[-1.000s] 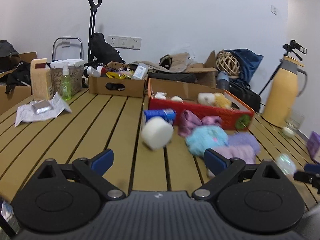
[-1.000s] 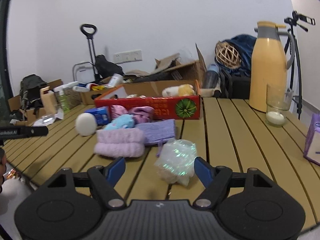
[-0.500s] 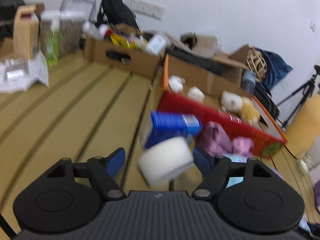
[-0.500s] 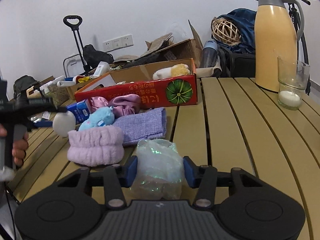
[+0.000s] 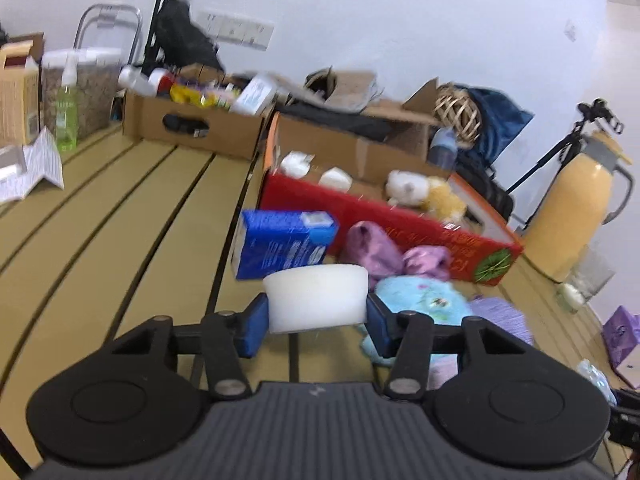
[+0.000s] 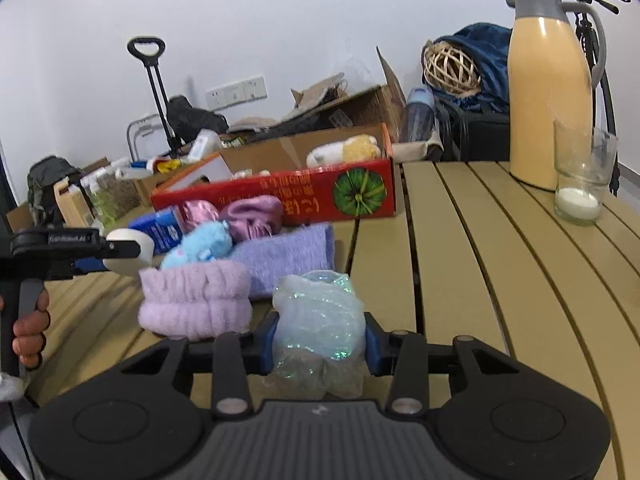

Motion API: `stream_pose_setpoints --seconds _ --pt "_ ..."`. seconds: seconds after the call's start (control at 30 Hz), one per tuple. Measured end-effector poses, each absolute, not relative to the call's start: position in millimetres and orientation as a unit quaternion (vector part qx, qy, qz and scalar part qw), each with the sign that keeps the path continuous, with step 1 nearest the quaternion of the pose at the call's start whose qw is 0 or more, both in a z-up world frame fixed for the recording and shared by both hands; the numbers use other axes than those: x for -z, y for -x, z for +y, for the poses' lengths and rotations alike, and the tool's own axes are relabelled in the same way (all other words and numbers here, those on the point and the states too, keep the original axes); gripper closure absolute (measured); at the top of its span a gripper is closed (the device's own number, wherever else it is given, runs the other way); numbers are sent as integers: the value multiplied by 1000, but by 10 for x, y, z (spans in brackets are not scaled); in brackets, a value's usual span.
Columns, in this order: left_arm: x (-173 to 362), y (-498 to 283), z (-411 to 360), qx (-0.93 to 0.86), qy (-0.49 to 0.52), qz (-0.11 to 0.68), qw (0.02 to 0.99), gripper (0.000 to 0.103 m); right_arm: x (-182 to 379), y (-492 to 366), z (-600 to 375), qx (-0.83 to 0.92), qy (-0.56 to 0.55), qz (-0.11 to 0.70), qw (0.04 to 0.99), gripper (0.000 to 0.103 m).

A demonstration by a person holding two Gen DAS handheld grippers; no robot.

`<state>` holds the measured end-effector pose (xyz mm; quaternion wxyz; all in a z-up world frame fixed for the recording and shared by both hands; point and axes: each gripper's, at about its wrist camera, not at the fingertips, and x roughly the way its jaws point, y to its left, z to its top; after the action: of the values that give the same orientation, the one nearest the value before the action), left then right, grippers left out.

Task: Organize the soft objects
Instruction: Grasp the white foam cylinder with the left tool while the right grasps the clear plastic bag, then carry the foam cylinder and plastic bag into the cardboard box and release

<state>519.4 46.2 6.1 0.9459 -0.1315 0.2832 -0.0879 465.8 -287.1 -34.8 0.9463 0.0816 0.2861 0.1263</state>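
Observation:
My left gripper point(image 5: 316, 320) is shut on a white foam cylinder point(image 5: 316, 296) and holds it above the slatted table; the cylinder also shows in the right wrist view point(image 6: 130, 254). My right gripper point(image 6: 320, 346) is shut on a crinkly clear plastic bag point(image 6: 320, 328). A red cardboard box point(image 5: 384, 216) holds white and yellow plush toys point(image 5: 424, 192). In front of it lie pink satin pieces point(image 5: 372, 248), a light blue plush point(image 5: 416, 300), a lilac towel point(image 6: 288, 256) and a folded pink towel point(image 6: 196, 304).
A blue carton point(image 5: 280, 240) lies left of the red box. A brown box of bottles point(image 5: 192, 124) stands at the back. A yellow thermos point(image 6: 548, 96) and a glass candle point(image 6: 580, 184) stand at the right. A purple box point(image 5: 620, 332) sits at the table's right edge.
My left gripper reached the white foam cylinder, shut on it and lifted it. My right gripper moved onto the plastic bag and shut on it.

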Motion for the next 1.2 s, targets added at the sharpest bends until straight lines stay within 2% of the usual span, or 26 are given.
stream_pose_setpoints --seconds 0.13,0.3,0.4,0.53,0.6,0.63,0.67,0.73,0.8,1.0,1.2 --pt "-362 -5213 455 118 123 242 955 52 76 -4887 -2821 -168 -86 270 944 63" --pt "-794 -5914 317 144 74 216 963 50 -388 -5979 -2616 -238 -110 268 927 63" --pt "-811 -6533 199 139 47 243 959 50 -467 -6867 -2417 -238 -129 298 915 62" --pt "-538 -7187 142 109 30 288 951 50 -282 -7894 -2087 -209 -131 346 905 61" --pt "-416 -7393 155 102 33 305 946 47 -172 -8199 -1908 -182 -100 354 912 54" --pt "-376 -7449 175 101 37 309 945 44 -133 -8306 -1836 -172 -90 357 914 44" --pt "-345 -7499 208 110 39 314 942 38 -108 -8395 -1774 -163 -79 358 916 39" --pt "-322 -7520 262 118 47 314 941 28 -126 -8453 -1721 -143 -68 347 924 26" --pt "-333 -7488 329 114 56 306 943 26 -153 -8403 -1767 -160 -82 337 924 21" --pt "-673 -7213 433 106 66 287 950 25 -471 -8092 -1956 -156 -87 320 930 20" --pt "-1321 -6599 482 104 50 242 963 20 -1169 -7368 -2244 -162 -60 276 945 19"
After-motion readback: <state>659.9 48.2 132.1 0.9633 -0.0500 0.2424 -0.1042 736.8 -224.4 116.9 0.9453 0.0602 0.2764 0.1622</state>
